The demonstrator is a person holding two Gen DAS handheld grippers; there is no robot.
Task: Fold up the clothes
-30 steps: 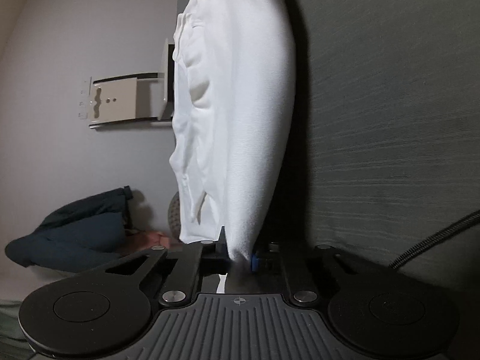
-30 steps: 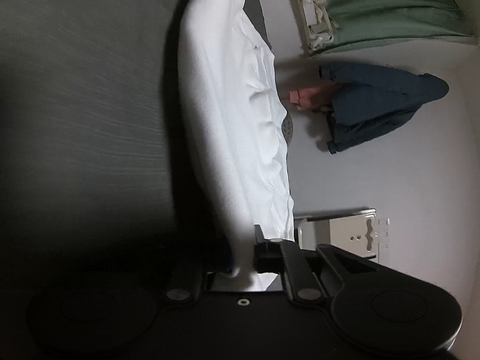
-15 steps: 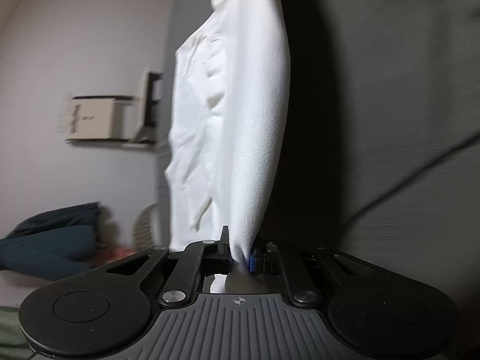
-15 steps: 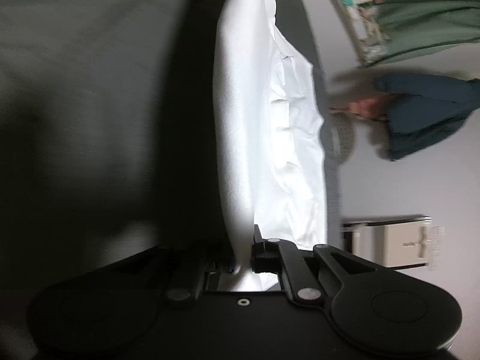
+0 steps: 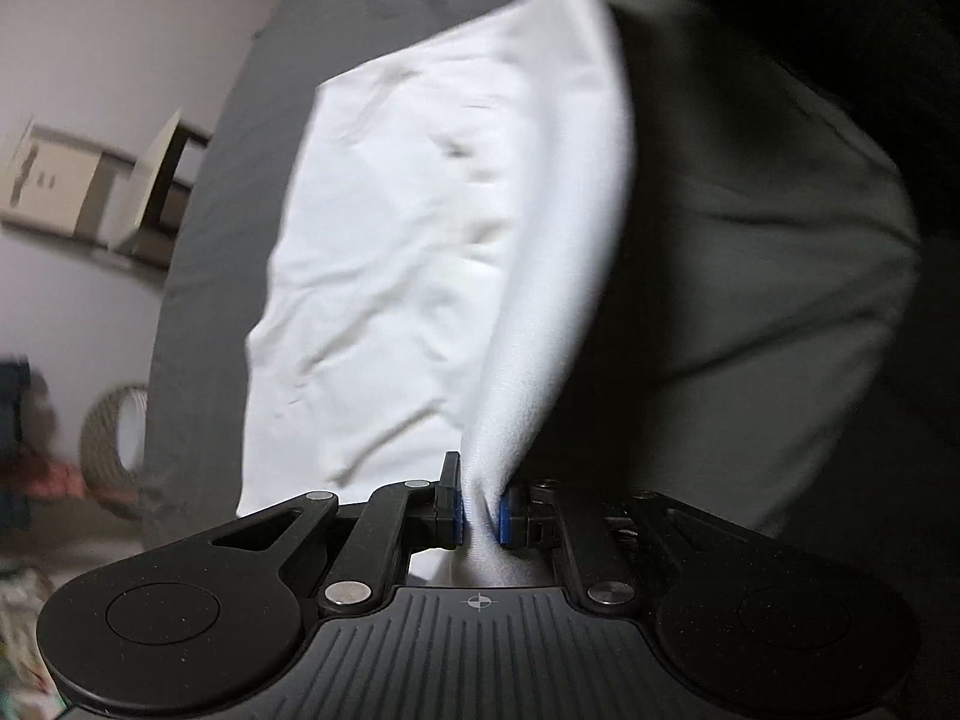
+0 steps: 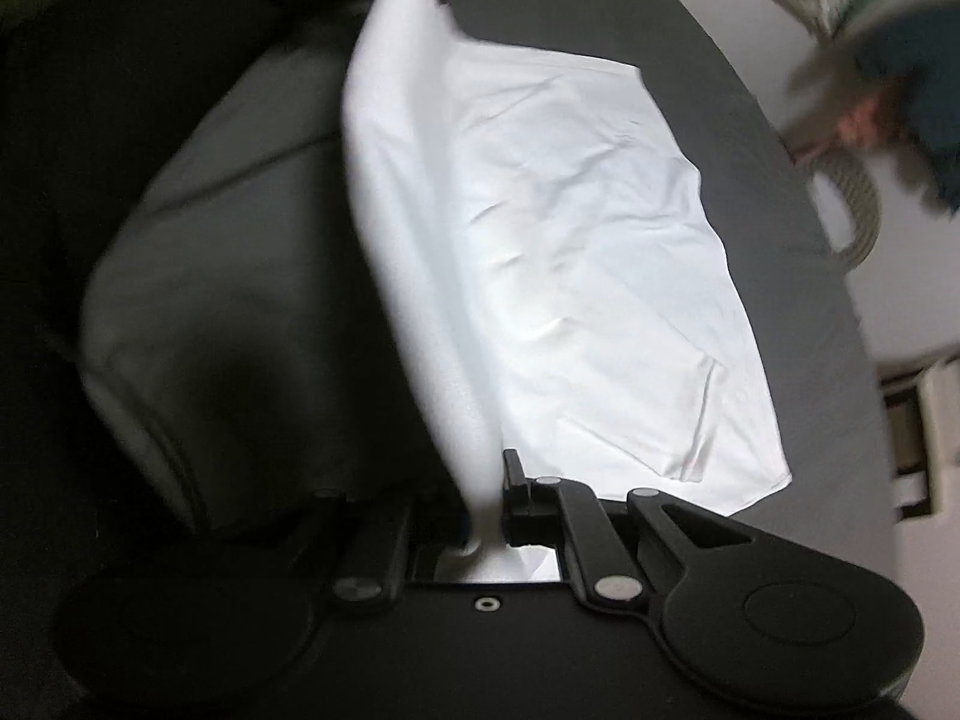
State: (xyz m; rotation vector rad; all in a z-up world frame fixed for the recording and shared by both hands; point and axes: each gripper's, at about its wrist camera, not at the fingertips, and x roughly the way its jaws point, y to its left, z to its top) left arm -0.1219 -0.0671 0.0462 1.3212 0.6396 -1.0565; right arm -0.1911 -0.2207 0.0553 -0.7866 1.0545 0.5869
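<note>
A white garment (image 5: 420, 252) is stretched between my two grippers above a dark grey surface (image 5: 198, 276). My left gripper (image 5: 480, 516) is shut on one edge of it, the cloth pinched between the blue pads. In the right wrist view the same white garment (image 6: 576, 252) runs away from my right gripper (image 6: 486, 510), which is shut on another edge. Part of the cloth lies creased and flat on the grey surface (image 6: 780, 192); the gripped edge rises as a fold. Both views are blurred by motion.
A dark grey cushion-like bulk (image 5: 768, 276) lies beside the garment, and it also fills the left of the right wrist view (image 6: 228, 276). A woven basket (image 5: 114, 438) and a white box on a shelf (image 5: 54, 180) stand by the pale wall. A person in dark blue (image 6: 912, 78) is blurred at the far right.
Both grippers have swung with the garment: it hung upright a second ago and now spreads over the grey surface. The wall, shelf and person have slid toward the frame edges.
</note>
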